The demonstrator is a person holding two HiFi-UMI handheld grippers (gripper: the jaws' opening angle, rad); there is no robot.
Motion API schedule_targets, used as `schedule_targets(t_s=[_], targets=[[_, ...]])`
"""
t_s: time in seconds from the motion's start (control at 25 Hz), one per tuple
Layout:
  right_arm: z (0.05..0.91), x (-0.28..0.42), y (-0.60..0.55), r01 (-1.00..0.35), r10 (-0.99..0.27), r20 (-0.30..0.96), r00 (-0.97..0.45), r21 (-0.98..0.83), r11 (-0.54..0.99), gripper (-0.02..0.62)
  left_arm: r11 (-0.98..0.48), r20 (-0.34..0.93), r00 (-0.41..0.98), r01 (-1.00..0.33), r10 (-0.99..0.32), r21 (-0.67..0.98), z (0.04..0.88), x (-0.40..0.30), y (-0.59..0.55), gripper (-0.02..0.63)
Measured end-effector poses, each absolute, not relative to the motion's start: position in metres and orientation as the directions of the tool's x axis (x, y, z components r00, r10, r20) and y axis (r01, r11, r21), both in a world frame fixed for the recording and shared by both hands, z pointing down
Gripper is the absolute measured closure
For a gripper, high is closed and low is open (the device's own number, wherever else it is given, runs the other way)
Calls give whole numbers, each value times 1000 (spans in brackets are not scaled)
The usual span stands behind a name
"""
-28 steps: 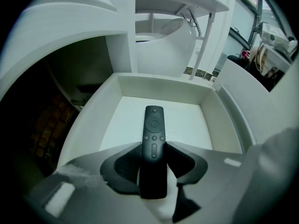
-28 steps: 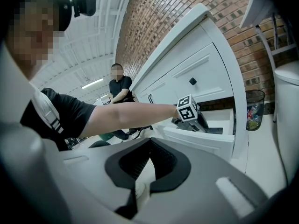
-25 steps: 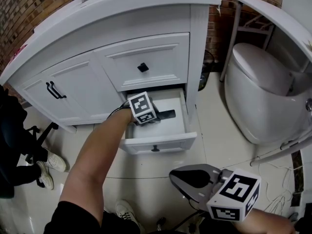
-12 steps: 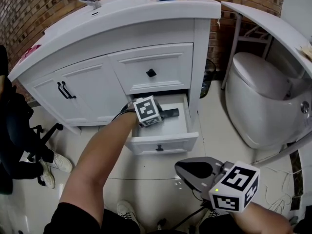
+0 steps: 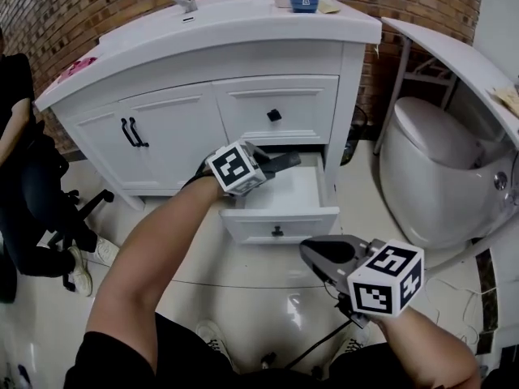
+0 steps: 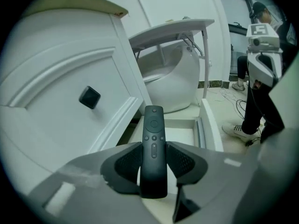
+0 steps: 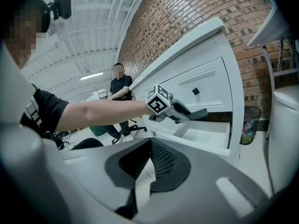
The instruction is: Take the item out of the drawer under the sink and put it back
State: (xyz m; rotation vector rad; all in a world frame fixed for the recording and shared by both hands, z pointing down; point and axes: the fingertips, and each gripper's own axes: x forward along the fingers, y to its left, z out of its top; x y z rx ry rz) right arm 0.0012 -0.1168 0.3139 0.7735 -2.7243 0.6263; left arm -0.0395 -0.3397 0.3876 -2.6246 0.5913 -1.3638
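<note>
Centre of frame: my left claw (image 5: 261, 165) pinches the slim black plastic remote (image 6: 153, 139) over the open white drawer (image 5: 280, 224); removal done, return pending. Right claw (image 5: 323, 258), lower right, pressed together, empty

One remote (image 6: 153, 139), two drawers (image 5: 276, 96) (image 5: 280, 224) (one open), two grippers (image 5: 261, 165) (image 5: 312, 254) — and one toilet (image 5: 426, 168).
</note>
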Motion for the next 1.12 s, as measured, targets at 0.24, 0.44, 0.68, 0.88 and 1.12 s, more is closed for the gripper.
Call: schedule_targets(t_s=[0.24,0.44,0.68,0.88,1.12], targets=[[305,-10,-113,-545,-454,323,-831,-305,781,592,-879,643,604,-384,-471,-283,338,-60,-301,439],[317,-15,-111,-572,-466,353,-811,-316,757,592,-851,565,646,-472,-513,-233,324,-79,-259,439],[327,-10,-101,-576,-454,379,-806,-327,749,592,-838,487,694,-516,-530,-177,309,-95,-210,439],[315,-4,-95,-566,-460,346,-818,-335,754,592,-832,362,767,-553,-530,-44,281,-100,-161,439],[296,-2,-96,-584,-506,296,-810,-328,743,592,-832,269,802,-555,-533,8,253,-103,-122,439]])
